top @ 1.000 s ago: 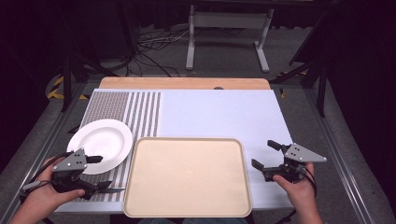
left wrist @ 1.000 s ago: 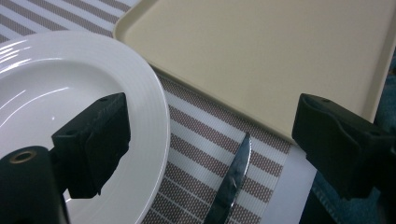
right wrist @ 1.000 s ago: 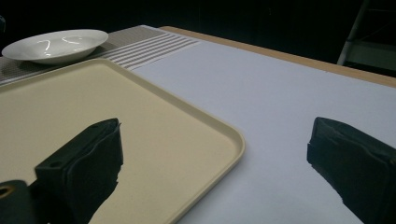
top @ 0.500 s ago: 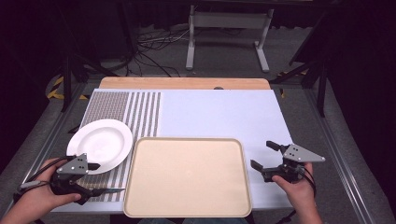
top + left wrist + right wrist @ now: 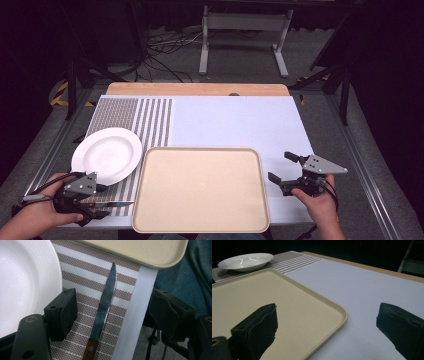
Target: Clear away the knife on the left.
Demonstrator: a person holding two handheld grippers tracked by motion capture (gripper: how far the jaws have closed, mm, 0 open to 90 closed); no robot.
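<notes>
Knife (image 5: 106, 303) lies flat on the striped mat (image 5: 82, 270) at the worktop's near-left corner, between plate (image 5: 106, 154) and tray (image 5: 200, 187), tip toward the tray. Left claw (image 5: 112, 315) straddles it; its 2 jaws have just been closing but stand apart, pads not yet touching the blade. Expect a light, stiff item: thin steel blade, smooth and likely slippery, with 1 serrated edge. The wooden handle (image 5: 90, 350) is thicker and should offer better friction; take hold there. Right claw (image 5: 292, 172) hangs open and empty near the right edge.
</notes>
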